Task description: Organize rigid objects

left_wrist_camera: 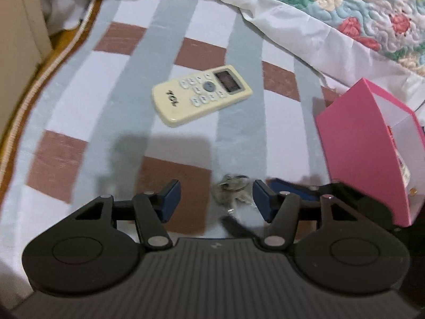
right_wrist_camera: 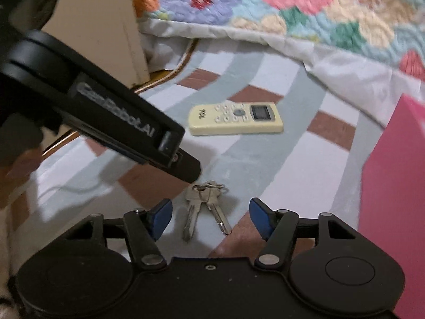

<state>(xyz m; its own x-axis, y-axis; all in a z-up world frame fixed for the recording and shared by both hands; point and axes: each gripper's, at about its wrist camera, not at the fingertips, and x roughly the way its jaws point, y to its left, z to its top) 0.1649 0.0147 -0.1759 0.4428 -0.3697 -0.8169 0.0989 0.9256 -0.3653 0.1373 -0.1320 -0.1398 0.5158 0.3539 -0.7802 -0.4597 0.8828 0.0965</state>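
Note:
A bunch of keys (right_wrist_camera: 205, 207) lies on the checked bedsheet, between the open fingers of my right gripper (right_wrist_camera: 209, 218). In the left wrist view the keys (left_wrist_camera: 232, 191) lie between the open fingers of my left gripper (left_wrist_camera: 216, 200) too. The left gripper (right_wrist_camera: 186, 170) shows in the right wrist view, its tip just above and left of the key ring. A cream remote control (left_wrist_camera: 200, 94) lies face up farther ahead; it also shows in the right wrist view (right_wrist_camera: 235, 118). A pink box (left_wrist_camera: 372, 143) stands on the right.
A floral quilt (left_wrist_camera: 345, 8) with a white edge is bunched at the back and right. A beige wall or furniture panel (right_wrist_camera: 117, 26) stands at the back left. The mattress edge with piping (left_wrist_camera: 53, 61) runs along the left.

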